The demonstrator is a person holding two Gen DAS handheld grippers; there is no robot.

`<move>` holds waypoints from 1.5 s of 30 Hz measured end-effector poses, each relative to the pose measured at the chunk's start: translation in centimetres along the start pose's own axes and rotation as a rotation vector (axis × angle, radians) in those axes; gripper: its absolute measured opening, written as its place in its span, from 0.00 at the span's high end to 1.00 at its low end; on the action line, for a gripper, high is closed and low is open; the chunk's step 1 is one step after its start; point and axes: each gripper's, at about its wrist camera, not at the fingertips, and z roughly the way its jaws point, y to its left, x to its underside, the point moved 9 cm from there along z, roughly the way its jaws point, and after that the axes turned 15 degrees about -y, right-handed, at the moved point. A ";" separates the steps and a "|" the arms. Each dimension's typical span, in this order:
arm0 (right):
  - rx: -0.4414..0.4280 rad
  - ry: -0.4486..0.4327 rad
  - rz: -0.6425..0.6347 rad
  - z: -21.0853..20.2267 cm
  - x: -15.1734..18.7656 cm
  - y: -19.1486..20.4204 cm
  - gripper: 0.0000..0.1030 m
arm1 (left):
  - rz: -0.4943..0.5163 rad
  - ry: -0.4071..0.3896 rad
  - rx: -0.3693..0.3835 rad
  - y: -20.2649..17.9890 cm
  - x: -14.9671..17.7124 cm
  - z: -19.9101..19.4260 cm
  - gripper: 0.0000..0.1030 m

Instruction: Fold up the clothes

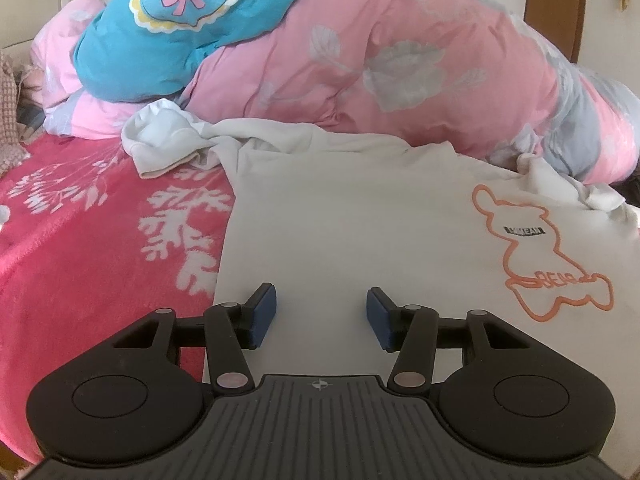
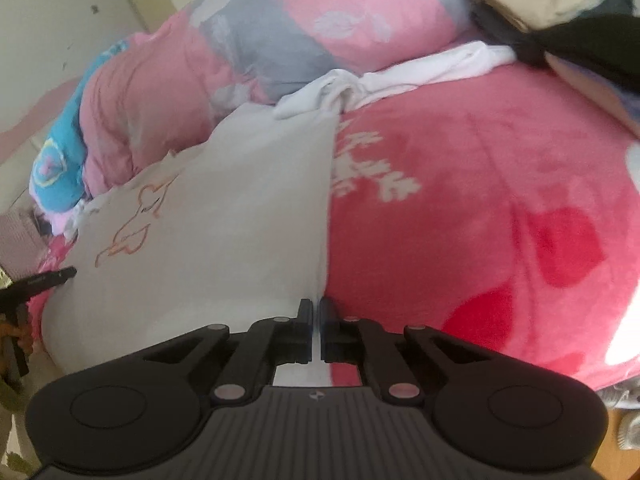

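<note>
Left wrist view: the left tongs [image 1: 321, 312] hang spread apart over the white shirt [image 1: 340, 216], which lies flat on the red blanket [image 1: 80, 240]; a pink duvet [image 1: 400, 60] sits at 12 o'clock.

Right wrist view: the right tongs [image 2: 315, 322] are pinched tight on the white shirt [image 2: 224, 208] edge at 6 o'clock.

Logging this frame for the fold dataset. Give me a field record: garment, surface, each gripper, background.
garment: white sweatshirt with orange bear outline print, lying flat, sleeves bunched at the far end
surface: red fleece blanket with white leaf pattern
left gripper: open, over the near part of the sweatshirt
right gripper: shut on the sweatshirt's near right edge
background: pink floral duvet, blue cushion with a pink bow
</note>
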 end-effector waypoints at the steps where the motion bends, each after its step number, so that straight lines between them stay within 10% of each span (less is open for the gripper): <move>1: -0.010 -0.004 0.029 -0.1 0.1 -0.4 0.98 | 0.002 0.000 0.001 0.0 0.0 0.0 0.51; 5: -0.044 0.020 0.103 -0.5 0.2 -0.6 0.92 | 0.007 0.002 0.007 0.0 -0.1 0.1 0.51; 9: -0.078 0.061 0.058 -1.1 1.5 0.4 0.63 | 0.004 0.007 0.013 0.1 -0.1 0.1 0.51; 12: -0.074 0.103 -0.042 -1.0 3.0 1.1 0.63 | 0.006 0.010 0.014 0.1 -0.2 0.1 0.51; 16: -0.050 0.096 -0.165 -0.7 3.6 0.8 0.96 | 0.013 0.013 0.015 0.1 -0.2 0.0 0.51; 25: -0.133 0.167 -0.231 -1.6 4.6 -0.2 0.93 | 0.030 0.019 0.015 0.1 -0.2 0.1 0.51; 30: -0.162 0.245 -0.300 -1.1 6.1 0.2 0.71 | 0.032 0.026 0.013 0.1 -0.2 0.2 0.51; 45: -0.230 0.359 -0.588 0.9 8.5 1.1 0.92 | 0.045 0.017 0.016 0.0 -0.2 0.2 0.50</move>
